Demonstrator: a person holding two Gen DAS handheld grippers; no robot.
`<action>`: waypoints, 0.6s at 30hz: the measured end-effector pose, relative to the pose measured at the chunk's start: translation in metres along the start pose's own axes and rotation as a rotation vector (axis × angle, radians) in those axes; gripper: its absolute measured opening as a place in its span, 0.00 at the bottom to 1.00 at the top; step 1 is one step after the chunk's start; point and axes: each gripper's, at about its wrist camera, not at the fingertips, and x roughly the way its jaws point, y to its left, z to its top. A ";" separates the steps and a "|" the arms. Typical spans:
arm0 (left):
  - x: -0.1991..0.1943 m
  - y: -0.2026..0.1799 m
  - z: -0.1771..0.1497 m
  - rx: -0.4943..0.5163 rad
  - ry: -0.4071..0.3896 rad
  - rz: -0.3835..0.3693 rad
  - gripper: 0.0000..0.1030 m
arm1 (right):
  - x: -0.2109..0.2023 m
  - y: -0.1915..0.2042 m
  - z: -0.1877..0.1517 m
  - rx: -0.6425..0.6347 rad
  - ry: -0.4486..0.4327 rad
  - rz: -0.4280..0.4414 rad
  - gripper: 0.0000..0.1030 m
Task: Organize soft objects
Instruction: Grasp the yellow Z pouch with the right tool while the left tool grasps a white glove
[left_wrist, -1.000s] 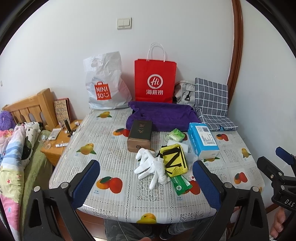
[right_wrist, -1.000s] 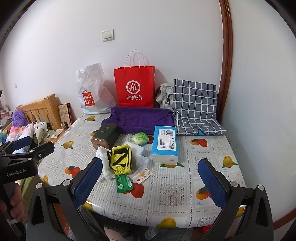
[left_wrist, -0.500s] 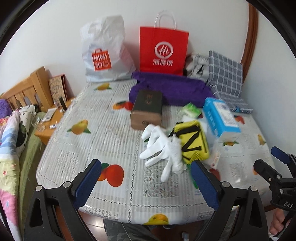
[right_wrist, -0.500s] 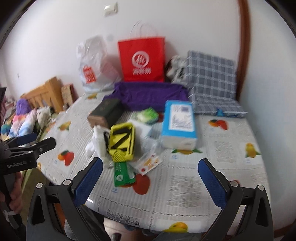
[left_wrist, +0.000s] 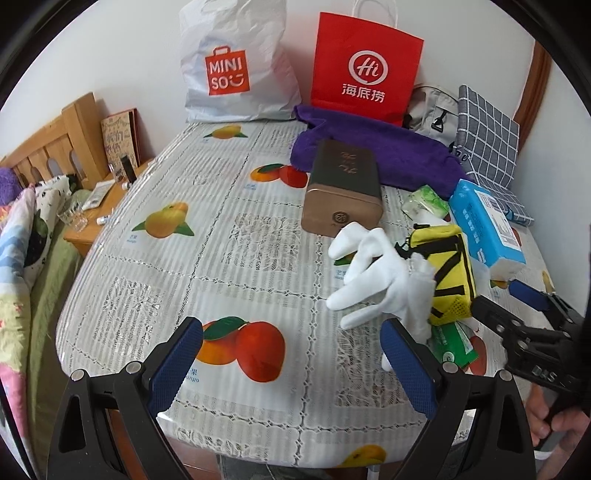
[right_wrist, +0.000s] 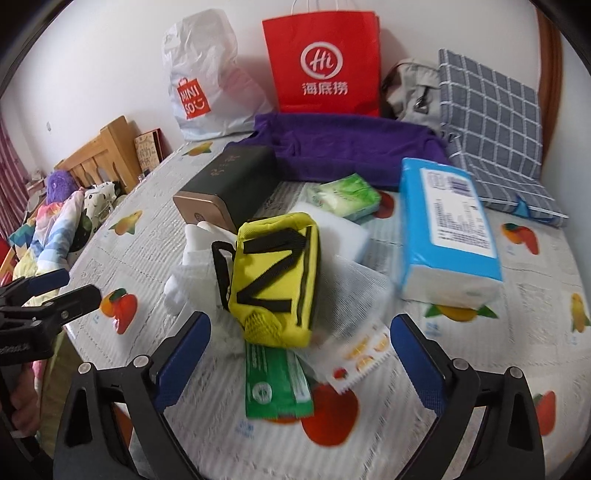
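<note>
Here the left tongs (left_wrist: 291, 354) stand wide apart with nothing between them, held low over the near edge of the table (left_wrist: 207, 236); the right pad sits just in front of the white gloves (left_wrist: 376, 280), though contact cannot be told. The right tongs (right_wrist: 301, 349) are likewise spread and empty, framing the yellow pouch (right_wrist: 277, 277) and a green packet (right_wrist: 275, 384) that lies partly under the pouch's near end. In the left view the right tongs (left_wrist: 517, 299) show at the right edge, with a hand (left_wrist: 554, 421) gripping the handle below.

The gloves lie in a loose heap, touching the pouch's left side. A white sponge block (right_wrist: 343, 229) sits just behind the pouch, with a small green tissue pack (right_wrist: 345, 197) resting against its far side. To the right lies a blue tissue pack (right_wrist: 447, 221), apart from the pouch. A dark tin (left_wrist: 343, 188) with a bronze end stands behind the gloves, its far end against a folded purple towel (left_wrist: 380, 147).

Along the wall stand a white shopping bag (left_wrist: 236, 62) and a red paper bag (left_wrist: 365, 70), with a grey bag (right_wrist: 410, 92) and a checked cushion (right_wrist: 491, 122) at the right. A wooden headboard (left_wrist: 48, 147) and a bed with patterned covers (left_wrist: 18, 240) are on the left, off the table.
</note>
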 end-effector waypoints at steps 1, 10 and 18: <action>0.003 0.002 0.000 -0.003 0.004 -0.007 0.94 | 0.006 0.001 0.002 0.001 0.006 -0.006 0.94; 0.024 0.009 0.004 -0.004 0.036 -0.043 0.94 | 0.051 0.002 0.009 0.013 0.099 0.065 0.66; 0.025 0.008 0.008 -0.016 0.039 -0.100 0.94 | 0.024 0.003 0.006 0.008 0.056 0.141 0.10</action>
